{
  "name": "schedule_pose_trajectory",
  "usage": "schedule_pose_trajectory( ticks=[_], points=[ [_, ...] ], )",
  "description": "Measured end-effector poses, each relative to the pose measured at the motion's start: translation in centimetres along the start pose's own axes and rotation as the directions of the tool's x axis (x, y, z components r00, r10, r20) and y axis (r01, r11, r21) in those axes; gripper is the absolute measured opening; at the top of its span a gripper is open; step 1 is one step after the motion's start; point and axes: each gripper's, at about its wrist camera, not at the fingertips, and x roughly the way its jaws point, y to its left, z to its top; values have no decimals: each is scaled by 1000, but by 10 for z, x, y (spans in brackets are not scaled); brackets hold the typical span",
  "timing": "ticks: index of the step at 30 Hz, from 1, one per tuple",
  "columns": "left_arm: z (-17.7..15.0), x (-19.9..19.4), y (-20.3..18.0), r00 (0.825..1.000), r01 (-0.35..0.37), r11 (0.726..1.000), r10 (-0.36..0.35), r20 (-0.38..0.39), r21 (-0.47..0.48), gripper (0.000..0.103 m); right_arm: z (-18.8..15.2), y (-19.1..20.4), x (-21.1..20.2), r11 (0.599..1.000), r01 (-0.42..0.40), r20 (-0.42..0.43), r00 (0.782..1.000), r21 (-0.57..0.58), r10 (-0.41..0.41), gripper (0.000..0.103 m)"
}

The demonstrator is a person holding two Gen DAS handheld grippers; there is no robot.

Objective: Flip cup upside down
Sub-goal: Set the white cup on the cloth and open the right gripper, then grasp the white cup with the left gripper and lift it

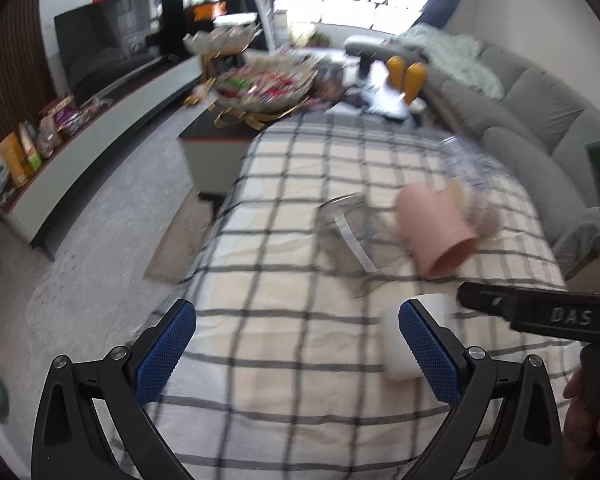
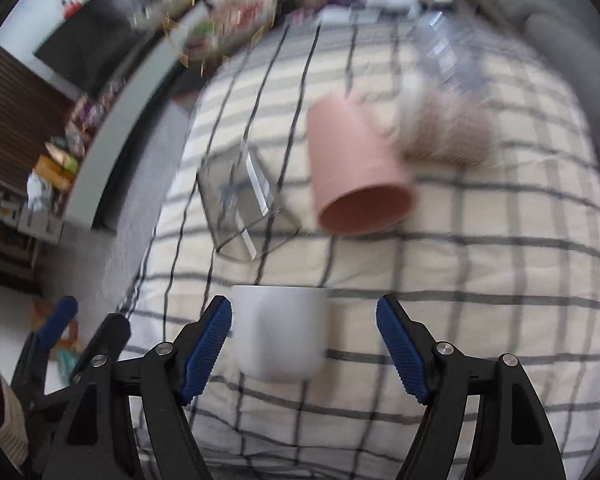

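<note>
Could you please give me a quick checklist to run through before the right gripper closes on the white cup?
1. Right gripper open: ok, jaws spread wide.
2. White cup between the fingers: ok, though it sits nearer the left finger.
3. Cup centred in the gap: not ok, wide space on the right.
4. Pink cup clear of the grasp: ok, it lies on its side farther back.
5. Left gripper clear: ok, open and holding nothing.
6. Which end of the white cup is up: cannot tell, blurred.

Bare checked cloth (image 2: 480, 320) lies open right of the white cup (image 2: 278, 334). Beyond it, a tipped pink cup (image 2: 356, 168), clear box (image 2: 240, 204) and fuzzy cup (image 2: 448, 136) crowd the far approach.
</note>
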Motion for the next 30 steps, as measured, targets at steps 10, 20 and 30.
schedule_pose_trajectory(
  ticks=[10,20,30],
  points=[
    [-46,3,-66,976,109,991,-122,182,82,103,-72,-44,-98,941,320,431,838,109,-335,86],
    [-63,48,-92,987,20,999,-25,162,32,103,-91,-87,-113,933,279,440,825,228,-354,90],
    [-72,68,-88,992,-11,1000,12,122,-5,97,-93,-88,-96,946,231,402,863,226,-306,90]
  ],
)
